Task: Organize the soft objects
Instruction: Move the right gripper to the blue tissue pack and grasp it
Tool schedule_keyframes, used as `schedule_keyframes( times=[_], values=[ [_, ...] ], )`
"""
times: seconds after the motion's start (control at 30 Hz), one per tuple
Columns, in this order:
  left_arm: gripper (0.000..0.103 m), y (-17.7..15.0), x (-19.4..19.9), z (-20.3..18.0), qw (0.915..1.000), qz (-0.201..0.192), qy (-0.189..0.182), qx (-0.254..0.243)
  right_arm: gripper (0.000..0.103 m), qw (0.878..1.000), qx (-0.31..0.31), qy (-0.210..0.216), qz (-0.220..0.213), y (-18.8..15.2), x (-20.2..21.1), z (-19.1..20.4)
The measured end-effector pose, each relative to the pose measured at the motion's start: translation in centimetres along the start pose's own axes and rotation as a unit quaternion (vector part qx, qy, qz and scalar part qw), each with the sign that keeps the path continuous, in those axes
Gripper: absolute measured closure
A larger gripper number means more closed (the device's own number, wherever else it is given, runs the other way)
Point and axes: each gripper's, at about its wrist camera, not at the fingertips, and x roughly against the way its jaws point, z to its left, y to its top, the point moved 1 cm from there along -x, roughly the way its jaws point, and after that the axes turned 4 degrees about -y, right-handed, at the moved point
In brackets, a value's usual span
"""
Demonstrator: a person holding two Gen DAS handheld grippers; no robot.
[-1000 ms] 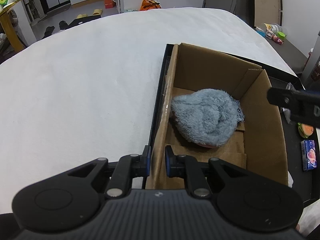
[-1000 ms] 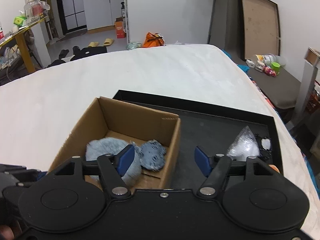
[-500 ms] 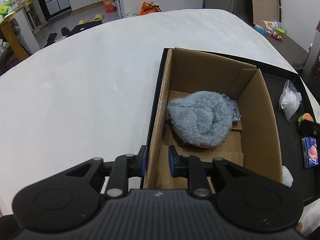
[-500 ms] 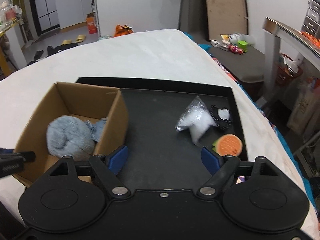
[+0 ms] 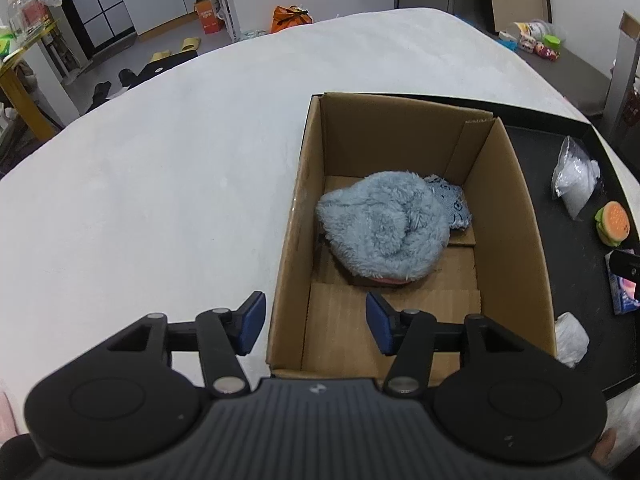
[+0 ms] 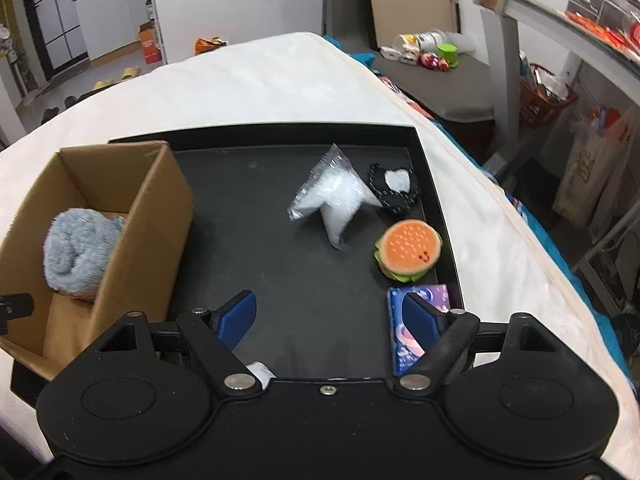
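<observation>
A cardboard box (image 5: pixel 516 216) (image 6: pixel 160 216) stands in the left end of a black tray (image 6: pixel 248 208). A fluffy grey-blue plush (image 5: pixel 384 228) (image 6: pixel 76 252) and a small patterned blue cloth (image 5: pixel 452 204) lie in the box. My left gripper (image 5: pixel 316 328) is open, its jaws astride the box's near left wall. My right gripper (image 6: pixel 332 320) is open and empty over the tray's near edge. On the tray lie a clear bag of white filling (image 6: pixel 336 200) (image 5: pixel 574 180), a burger plush (image 6: pixel 408 250) (image 5: pixel 612 224), a black-and-white pouch (image 6: pixel 394 188) and a blue packet (image 6: pixel 412 328).
The tray rests on a white bed (image 5: pixel 160 168). Another white bag (image 5: pixel 570 338) lies at the tray's near edge, right of the box. A grey bench with toys (image 6: pixel 436 64) and a shelf frame (image 6: pixel 520 40) stand to the bed's right.
My left gripper opened from shut on the box's near left wall. My right gripper swung right, from over the box to over the tray items.
</observation>
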Motion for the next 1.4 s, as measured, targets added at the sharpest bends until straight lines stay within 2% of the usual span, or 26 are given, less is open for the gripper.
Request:
schedule_keyframes(
  times=[0.3,0.53,0.87,1.13,1.4],
  values=[
    [0.048,0.0,-0.2,-0.8,0.9996,0.005,0.021,-0.016,0.023,0.999,-0.031,-0.034,0.020,-1.3,-1.9,-1.4],
    [0.048,0.4,-0.4,-0.7,0.9993,0.005,0.034,-0.016,0.023,0.996,-0.056,-0.046,0.054,-2.3,-3.6,-2.6],
    [0.048,0.6,-0.8,-1.0,0.9986,0.009,0.046,-0.023,0.023,0.992,-0.075,-0.058,0.079,-2.7,-5.4,-3.3],
    [0.048,0.4,-1.1,-1.2,0.9982,0.013,0.052,-0.029,0.024,0.990,-0.081,-0.080,0.080,-2.3,-6.6,-3.9],
    [0.048,0.3,-0.9,-1.1,0.9982,0.010,0.053,-0.025,0.025,0.991,-0.078,-0.070,0.084,-2.6,-6.6,-3.9]
  ],
)
